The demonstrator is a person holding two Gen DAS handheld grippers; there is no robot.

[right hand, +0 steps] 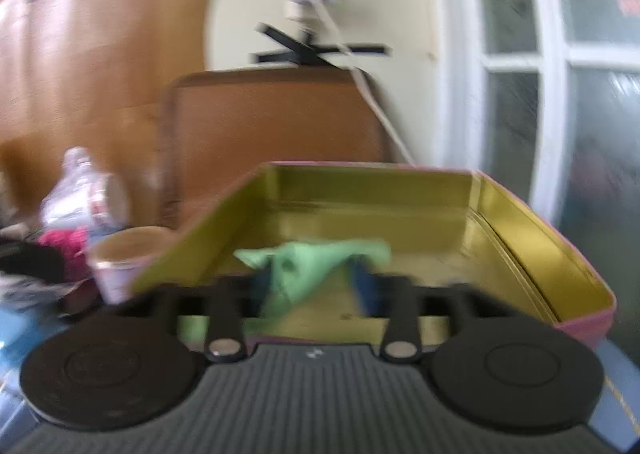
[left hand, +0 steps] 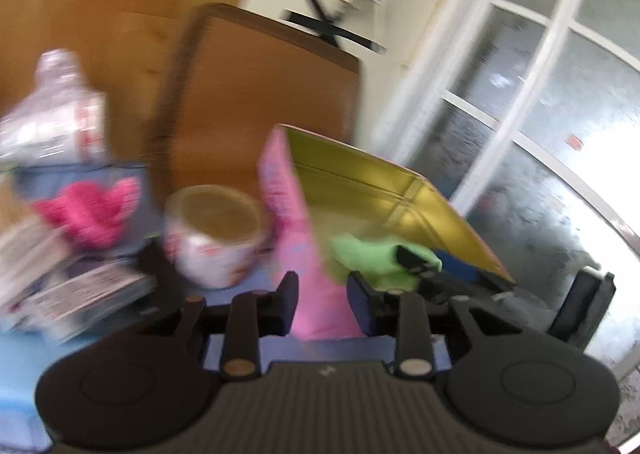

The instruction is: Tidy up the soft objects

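Note:
A pink tin box with a gold inside (left hand: 404,194) (right hand: 520,222) stands open on the blue table. My left gripper (left hand: 322,302) straddles the box's pink near corner wall (left hand: 304,254), jaws apart; whether they press it I cannot tell. My right gripper (right hand: 310,286) is over the box and holds a light green soft cloth (right hand: 304,266) between its jaws. The same cloth (left hand: 368,254) and the right gripper (left hand: 424,266) show in the left wrist view inside the box. A pink knitted item (left hand: 90,210) (right hand: 66,242) lies at the left.
A white patterned cup (left hand: 216,234) (right hand: 120,258) stands left of the box. A clear plastic bottle (left hand: 56,110) (right hand: 80,194) and papers (left hand: 68,294) are further left. A brown chair back (left hand: 256,94) stands behind. White-framed glass doors (left hand: 520,114) are on the right.

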